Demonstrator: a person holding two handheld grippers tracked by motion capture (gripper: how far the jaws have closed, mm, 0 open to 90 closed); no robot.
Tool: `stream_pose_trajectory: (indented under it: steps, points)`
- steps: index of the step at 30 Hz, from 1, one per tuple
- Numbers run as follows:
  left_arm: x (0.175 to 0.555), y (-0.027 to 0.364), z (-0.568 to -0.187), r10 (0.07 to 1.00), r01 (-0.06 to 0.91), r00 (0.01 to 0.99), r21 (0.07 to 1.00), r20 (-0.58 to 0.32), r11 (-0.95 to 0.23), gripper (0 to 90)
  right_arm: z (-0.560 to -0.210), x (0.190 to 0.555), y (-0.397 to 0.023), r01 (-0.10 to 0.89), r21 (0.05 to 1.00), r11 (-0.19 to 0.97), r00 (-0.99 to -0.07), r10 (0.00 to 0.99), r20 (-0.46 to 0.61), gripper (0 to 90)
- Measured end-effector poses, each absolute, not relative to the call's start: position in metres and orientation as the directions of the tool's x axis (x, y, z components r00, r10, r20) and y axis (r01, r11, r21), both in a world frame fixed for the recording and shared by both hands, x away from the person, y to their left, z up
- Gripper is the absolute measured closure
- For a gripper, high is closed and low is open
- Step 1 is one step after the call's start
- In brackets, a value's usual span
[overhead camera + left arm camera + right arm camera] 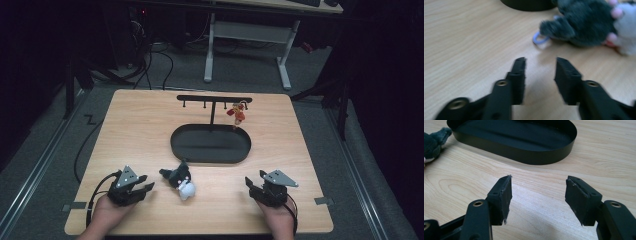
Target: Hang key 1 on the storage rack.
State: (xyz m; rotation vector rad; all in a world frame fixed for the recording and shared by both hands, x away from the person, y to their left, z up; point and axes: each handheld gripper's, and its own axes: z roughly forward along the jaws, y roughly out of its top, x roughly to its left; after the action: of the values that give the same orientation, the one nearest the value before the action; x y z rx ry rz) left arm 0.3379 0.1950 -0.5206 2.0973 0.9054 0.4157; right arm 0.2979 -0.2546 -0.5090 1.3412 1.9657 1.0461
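A wooden bench (150, 115) is seen from above, with a person's two hands entering from the near edge, each holding a two-fingered gripper. Between the hands, slightly nearer the left one, a small plush keychain toy (181, 181) is laid on its side on the bench: dark grey and white, with pink details. In the left gripper view its pale blue ring (540, 39) is seen lying flat on the wood, just ahead of the gripper.

The left gripper (146, 186) is rested low on the bench and pointed toward the toy. Its fingers (518, 79) are parted by a moderate gap, with nothing between them; the toy is not touched. The aim appears to be the ring or the toy's dark ear.

The right gripper (248, 183) is held near the bench's right front, well apart from the toy. Its fingers (503, 198) are set wider, empty, and faced toward an oval black tray (174, 145).

From the tray's far side a black hook stand (214, 100) is raised, and a red and yellow charm (237, 113) is already hung there. The toy is probably meant to be hung alongside it.
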Motion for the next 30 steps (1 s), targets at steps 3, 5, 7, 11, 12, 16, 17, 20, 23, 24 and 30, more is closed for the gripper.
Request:
stream_pose_trajectory:
  steps: [3, 5, 7, 11, 12, 16, 17, 20, 23, 24, 30]
  points:
    - [0.352, 0.191, -0.516, 0.756, 0.479, 0.654, 0.788, -0.027, -0.386, 77.4, -0.510, 0.298, -0.254, 0.520, 0.829, 0.207, -0.367, 0.930, -0.002, 38.6]
    - [0.358, 0.188, -0.515, 0.765, 0.478, 0.644, 0.791, -0.021, -0.382, 81.3, -0.511, 0.299, -0.254, 0.518, 0.829, 0.211, -0.372, 0.928, -0.004, 38.6]
    - [0.365, 0.184, -0.515, 0.772, 0.478, 0.635, 0.796, -0.021, -0.371, 82.9, -0.512, 0.300, -0.254, 0.526, 0.824, 0.212, -0.373, 0.928, 0.000, 38.6]
    - [0.371, 0.173, -0.514, 0.765, 0.467, 0.644, 0.801, -0.018, -0.374, 84.0, -0.513, 0.301, -0.254, 0.532, 0.821, 0.207, -0.374, 0.928, 0.008, 38.6]
    - [0.370, 0.170, -0.514, 0.763, 0.464, 0.646, 0.803, -0.018, -0.374, 84.3, -0.513, 0.300, -0.254, 0.531, 0.821, 0.210, -0.375, 0.927, 0.005, 38.7]
    - [0.368, 0.165, -0.516, 0.748, 0.465, 0.663, 0.798, -0.027, -0.383, 84.5, -0.514, 0.299, -0.254, 0.537, 0.817, 0.208, -0.375, 0.927, 0.010, 38.7]
    - [0.366, 0.161, -0.515, 0.736, 0.469, 0.676, 0.796, -0.045, -0.382, 84.1, -0.514, 0.299, -0.255, 0.540, 0.816, 0.208, -0.376, 0.927, 0.012, 38.7]
    - [0.360, 0.150, -0.513, 0.717, 0.450, 0.696, 0.801, -0.038, -0.395, 83.9, -0.514, 0.299, -0.255, 0.543, 0.814, 0.205, -0.373, 0.928, 0.015, 38.7]
    - [0.354, 0.140, -0.511, 0.697, 0.437, 0.716, 0.804, -0.039, -0.404, 83.9, -0.514, 0.299, -0.255, 0.543, 0.814, 0.204, -0.371, 0.929, 0.015, 38.7]
    - [0.352, 0.136, -0.511, 0.689, 0.430, 0.724, 0.804, -0.036, -0.411, 83.9, -0.513, 0.299, -0.256, 0.543, 0.815, 0.201, -0.368, 0.930, 0.015, 38.7]
    - [0.334, 0.081, -0.513, 0.593, 0.395, 0.802, 0.806, -0.068, -0.441, 83.3, -0.513, 0.301, -0.263, 0.553, 0.814, 0.180, -0.341, 0.940, 0.024, 38.7]
